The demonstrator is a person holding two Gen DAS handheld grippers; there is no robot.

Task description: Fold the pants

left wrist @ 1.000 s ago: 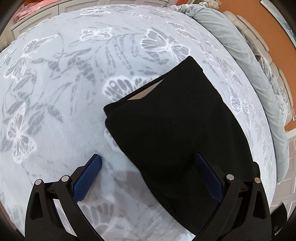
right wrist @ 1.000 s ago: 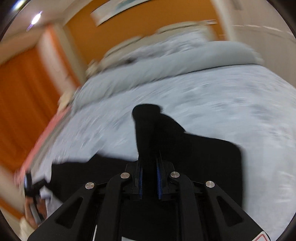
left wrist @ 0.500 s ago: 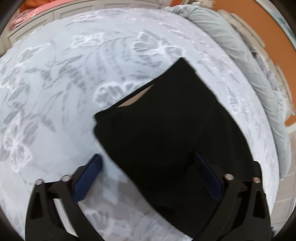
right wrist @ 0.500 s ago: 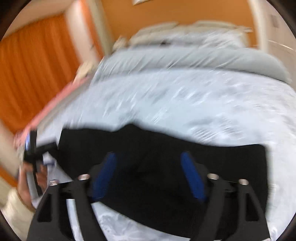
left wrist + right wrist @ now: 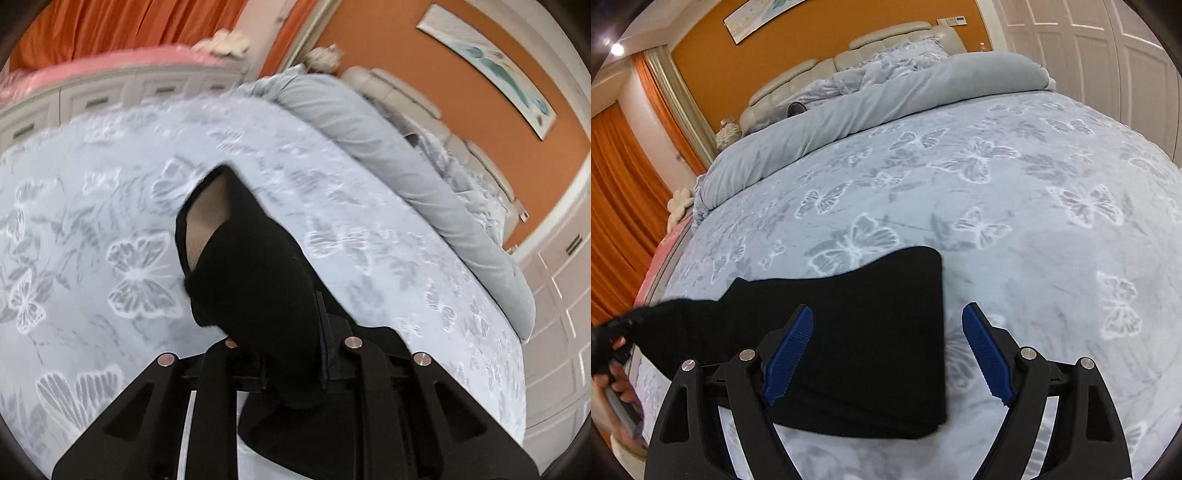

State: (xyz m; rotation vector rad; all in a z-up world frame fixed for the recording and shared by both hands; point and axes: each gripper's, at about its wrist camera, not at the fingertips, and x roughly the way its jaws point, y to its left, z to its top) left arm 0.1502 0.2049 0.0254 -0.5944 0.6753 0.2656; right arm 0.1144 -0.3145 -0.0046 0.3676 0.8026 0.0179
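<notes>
Black pants (image 5: 255, 280) pinched in left gripper (image 5: 291, 354), jaws just closed on fabric, waistband lifted off butterfly bedspread (image 5: 92, 206). Right gripper (image 5: 886, 354) held spread, empty, above pants' right end.

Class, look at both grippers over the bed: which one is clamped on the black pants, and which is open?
The left gripper is clamped on the black pants, cloth bunched between its fingers. The right gripper is open, its blue fingers spread apart above the pants.
</notes>
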